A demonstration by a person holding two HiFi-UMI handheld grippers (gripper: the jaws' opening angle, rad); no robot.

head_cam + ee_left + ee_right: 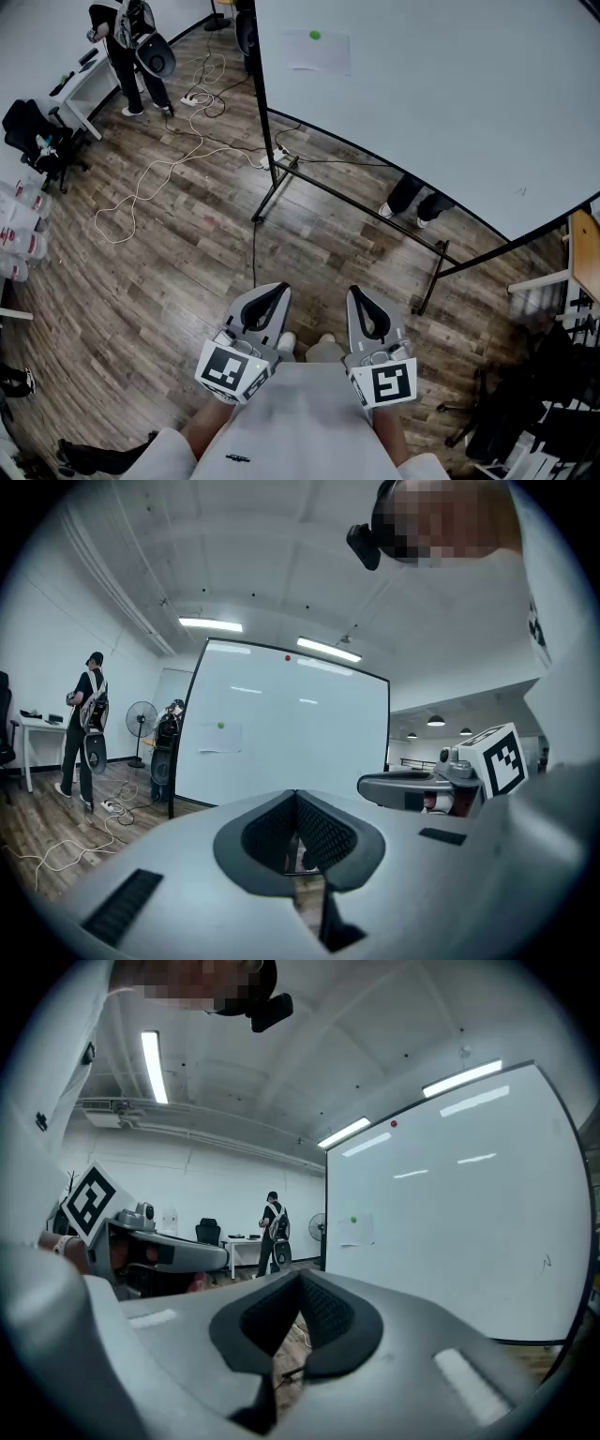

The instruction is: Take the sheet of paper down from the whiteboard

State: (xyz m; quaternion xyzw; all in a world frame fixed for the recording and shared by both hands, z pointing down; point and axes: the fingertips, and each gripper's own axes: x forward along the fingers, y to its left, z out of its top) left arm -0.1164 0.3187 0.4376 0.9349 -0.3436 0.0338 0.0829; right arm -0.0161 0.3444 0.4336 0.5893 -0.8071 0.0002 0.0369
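- Sheet of paper (317,51) lies flat against the whiteboard (450,103), near the board's left edge and about halfway up.
- One green magnet (314,36) pins it at the middle of its top edge. No other fixing shows, and the lower corners look free.
- Left gripper (272,295) and right gripper (361,298) sit side by side close to the person's body. Both are well apart from the whiteboard and aimed roughly toward it.
- Left fingers (323,841) are pressed together with nothing between them. Right fingers (328,1321) are the same, closed and empty.
- Handling, my estimate: the paper is very light, thin and floppy. It would probably crease or tear if tugged hard against the magnet.
- Best hold, as I judge it: pinch a lower corner or the bottom edge, where the sheet can be peeled off the board. Otherwise, lift the magnet off with one gripper while the other holds the sheet.
- The fingers must open first; the task is not yet begun.
- Loose cables (159,178) lie on the floor left of the whiteboard's stand, a possible snag on approach.
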